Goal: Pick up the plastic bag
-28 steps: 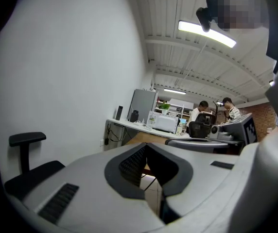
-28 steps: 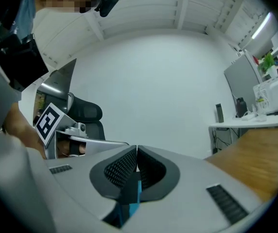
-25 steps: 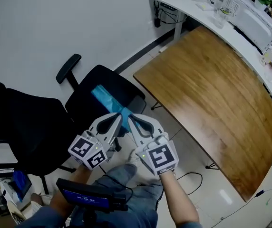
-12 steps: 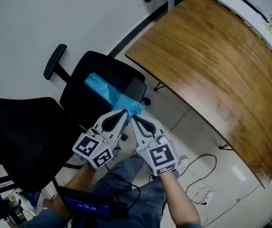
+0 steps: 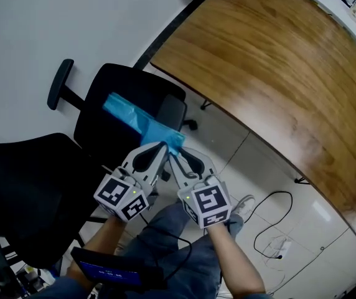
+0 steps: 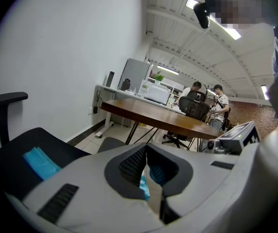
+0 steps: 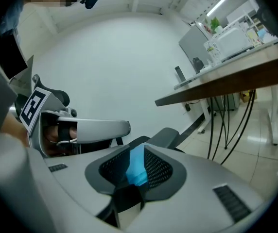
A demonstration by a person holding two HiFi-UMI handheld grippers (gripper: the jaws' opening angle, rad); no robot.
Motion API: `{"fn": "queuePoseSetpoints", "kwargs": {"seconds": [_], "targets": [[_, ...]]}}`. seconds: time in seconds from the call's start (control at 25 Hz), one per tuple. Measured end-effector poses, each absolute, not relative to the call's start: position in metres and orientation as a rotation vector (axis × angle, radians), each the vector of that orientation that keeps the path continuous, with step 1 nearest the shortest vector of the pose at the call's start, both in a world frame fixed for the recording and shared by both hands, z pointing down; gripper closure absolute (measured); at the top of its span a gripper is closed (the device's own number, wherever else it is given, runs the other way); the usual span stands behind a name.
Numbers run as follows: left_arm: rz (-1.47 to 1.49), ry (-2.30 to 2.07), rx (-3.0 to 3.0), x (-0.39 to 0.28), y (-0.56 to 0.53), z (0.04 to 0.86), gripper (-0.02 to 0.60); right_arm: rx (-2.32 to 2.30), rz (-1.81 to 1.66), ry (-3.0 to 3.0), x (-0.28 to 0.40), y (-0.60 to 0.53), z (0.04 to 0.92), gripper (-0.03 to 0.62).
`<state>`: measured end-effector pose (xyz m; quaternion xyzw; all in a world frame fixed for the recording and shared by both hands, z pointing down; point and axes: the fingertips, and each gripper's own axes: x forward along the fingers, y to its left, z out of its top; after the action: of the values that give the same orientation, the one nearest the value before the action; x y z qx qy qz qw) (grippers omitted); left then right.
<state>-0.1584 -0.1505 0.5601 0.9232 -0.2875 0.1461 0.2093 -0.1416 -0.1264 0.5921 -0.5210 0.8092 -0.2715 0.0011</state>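
head view: left tool [image 5: 163, 146] clamps the plastic bag [image 5: 131, 114] above the chair [image 5: 112, 85]; right tool [image 5: 172, 155] jaws have just been opening a little, bag between them.

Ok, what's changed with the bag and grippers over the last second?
The right hand-held gripper has just been opening its jaws, the blue plastic bag still between them. Both hand-held grippers sank toward the chair. The left hand-held gripper stays clamped on the bag's end.

Black office chair [image 5: 128, 83] on the left. Curved wooden desk [image 5: 277, 61] far right, a cable [image 5: 279, 193] on the floor nearby.
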Motion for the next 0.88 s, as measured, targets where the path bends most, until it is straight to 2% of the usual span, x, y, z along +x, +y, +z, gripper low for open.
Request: {"fn": "queuePoseSetpoints", "kwargs": {"seconds": [0.04,0.12,0.4,0.44,0.52,0.72,0.88], "targets": [[0.414,-0.794,2.566,-0.158,-0.15,0.563,0.569,-1.647,-0.868,2.528,-0.141,-0.126,0.596,0.496],[0.429,-0.787,2.558,-0.158,-0.15,0.571,0.569,-1.661,-0.919,2.49,-0.14,-0.126,0.605,0.443],[0.47,-0.742,2.543,-0.158,-0.15,0.589,0.569,-1.627,-1.189,2.181,-0.13,-0.131,0.634,0.401],[0.473,-0.737,2.548,-0.158,-0.151,0.589,0.569,-1.612,-1.216,2.151,-0.131,-0.132,0.637,0.373],[0.474,-0.729,2.559,-0.158,-0.154,0.587,0.569,-1.581,-1.259,2.099,-0.133,-0.135,0.642,0.373],[0.472,-0.735,2.563,-0.162,-0.161,0.585,0.569,-1.493,-1.357,1.992,-0.139,-0.14,0.656,0.303],[0.468,-0.745,2.554,-0.165,-0.164,0.586,0.569,-1.411,-1.41,1.934,-0.144,-0.142,0.663,0.303]]}}
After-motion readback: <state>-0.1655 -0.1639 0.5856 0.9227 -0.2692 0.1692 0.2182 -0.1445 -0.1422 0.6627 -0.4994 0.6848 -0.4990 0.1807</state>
